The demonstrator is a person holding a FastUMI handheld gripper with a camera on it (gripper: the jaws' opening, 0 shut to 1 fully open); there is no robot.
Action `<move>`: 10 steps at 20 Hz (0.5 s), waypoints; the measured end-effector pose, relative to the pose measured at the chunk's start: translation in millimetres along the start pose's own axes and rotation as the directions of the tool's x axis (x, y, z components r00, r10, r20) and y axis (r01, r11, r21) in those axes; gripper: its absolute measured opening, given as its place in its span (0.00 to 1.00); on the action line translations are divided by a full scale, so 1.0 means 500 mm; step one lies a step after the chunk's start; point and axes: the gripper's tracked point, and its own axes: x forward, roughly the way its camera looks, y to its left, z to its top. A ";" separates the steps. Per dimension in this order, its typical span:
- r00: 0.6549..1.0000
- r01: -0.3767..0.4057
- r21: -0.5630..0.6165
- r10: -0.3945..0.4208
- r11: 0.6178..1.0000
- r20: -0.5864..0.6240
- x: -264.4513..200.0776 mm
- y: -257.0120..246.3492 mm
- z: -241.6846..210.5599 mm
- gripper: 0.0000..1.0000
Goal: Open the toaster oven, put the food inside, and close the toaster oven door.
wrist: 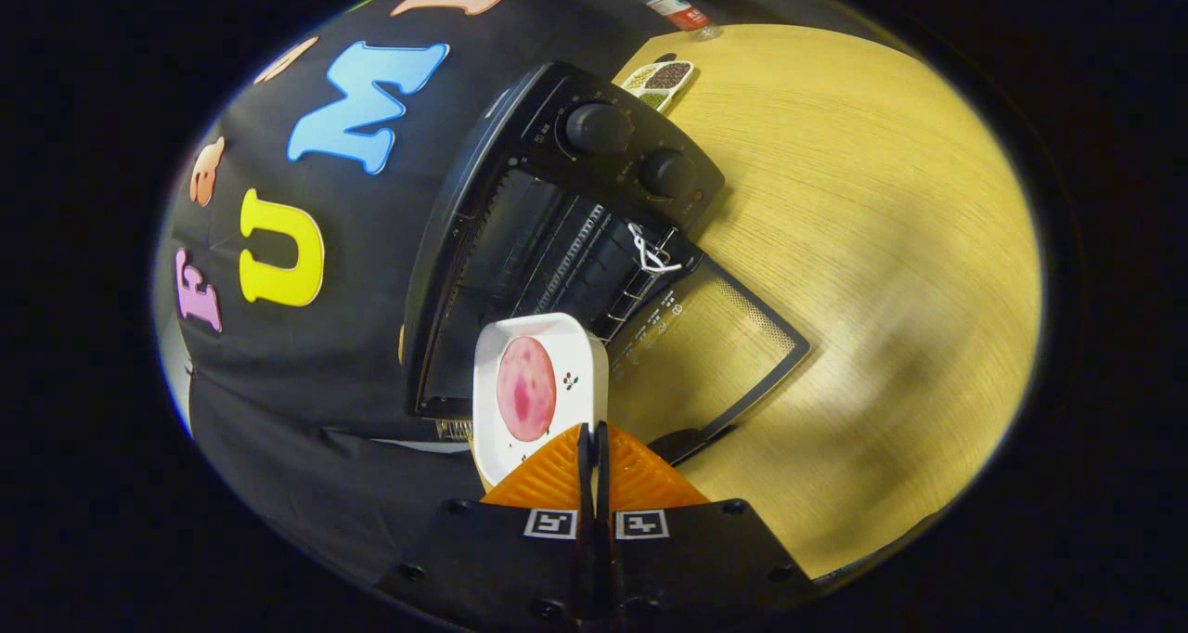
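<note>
My gripper [591, 433] is shut on the near rim of a white square plate [575, 350], both fingers pressed together on its edge. A round pink slice of food [526, 389] lies on the plate. The view is rolled, so everything appears tilted. Just beyond the plate stands the black toaster oven [557, 215] with its cavity exposed and a wire rack [594, 262] inside. Its glass door [715, 345] is folded down flat onto the wooden table, handle end [691, 443] nearest me. The plate hovers at the mouth of the oven, over the door's hinge side.
Two black knobs [599, 129] sit on the oven's control panel. A small white dish of grains [661, 81] and a plastic bottle [673, 4] stand beyond the oven on the light wooden table [882, 243]. Black cloth hangs behind the oven.
</note>
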 end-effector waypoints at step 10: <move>0.987 -0.043 0.260 0.000 0.965 0.162 0.081 0.046 0.002 0.01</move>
